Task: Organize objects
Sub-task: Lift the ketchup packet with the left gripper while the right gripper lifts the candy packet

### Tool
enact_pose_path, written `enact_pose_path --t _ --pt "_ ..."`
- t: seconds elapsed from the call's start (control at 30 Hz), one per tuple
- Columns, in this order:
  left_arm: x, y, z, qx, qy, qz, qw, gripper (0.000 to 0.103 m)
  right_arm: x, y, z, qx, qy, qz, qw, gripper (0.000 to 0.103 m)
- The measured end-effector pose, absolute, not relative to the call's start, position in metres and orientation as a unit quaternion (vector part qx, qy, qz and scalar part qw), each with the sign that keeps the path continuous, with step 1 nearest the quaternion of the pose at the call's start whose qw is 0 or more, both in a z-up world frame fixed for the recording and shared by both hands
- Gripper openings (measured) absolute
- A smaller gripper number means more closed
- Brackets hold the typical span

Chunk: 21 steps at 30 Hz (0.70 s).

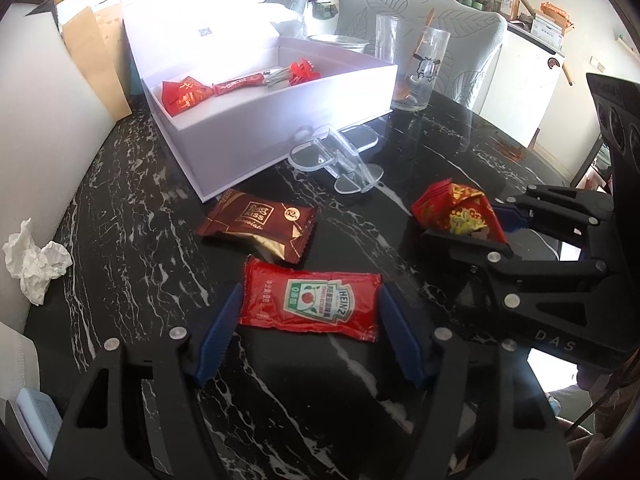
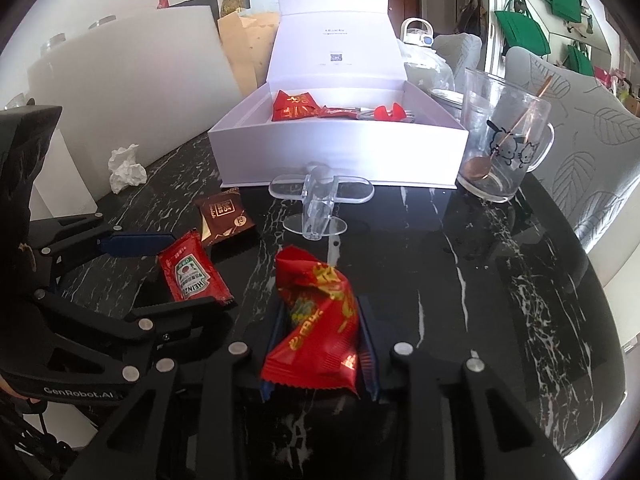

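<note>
Ketchup sachet (image 1: 310,302) flat near counter's (image 1: 132,184) front edge, between unclenched left fingers (image 1: 218,338) | right fingers (image 2: 366,344) clenched on red snack packet (image 2: 316,320) | risk: slick sachet skidding aside, escaping pinch

The box lid's (image 1: 192,12) print is washed out by glare; the booklet (image 1: 34,420) is cut off.

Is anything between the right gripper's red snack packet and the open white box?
Yes: the clear acrylic stand sits on the black marble table directly between the red snack packet and the open white box.
</note>
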<state>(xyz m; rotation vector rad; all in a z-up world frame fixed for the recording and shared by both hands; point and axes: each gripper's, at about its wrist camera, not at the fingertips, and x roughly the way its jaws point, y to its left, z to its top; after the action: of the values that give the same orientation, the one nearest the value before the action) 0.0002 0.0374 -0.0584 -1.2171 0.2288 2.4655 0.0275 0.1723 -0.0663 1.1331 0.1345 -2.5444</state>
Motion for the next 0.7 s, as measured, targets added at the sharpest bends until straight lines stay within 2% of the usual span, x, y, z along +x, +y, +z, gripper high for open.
enact_pose_path --t 0.37,0.7 --pt "0.003 0.036 -0.045 -0.429 0.085 0.88 0.185 0.066 0.029 0.178 -0.059 0.398 0.03 -0.899 0.181 0.033" --pt "-0.003 0.029 -0.02 -0.422 0.075 0.887 0.173 0.066 0.035 0.177 -0.022 0.373 0.036 -0.91 0.175 0.033"
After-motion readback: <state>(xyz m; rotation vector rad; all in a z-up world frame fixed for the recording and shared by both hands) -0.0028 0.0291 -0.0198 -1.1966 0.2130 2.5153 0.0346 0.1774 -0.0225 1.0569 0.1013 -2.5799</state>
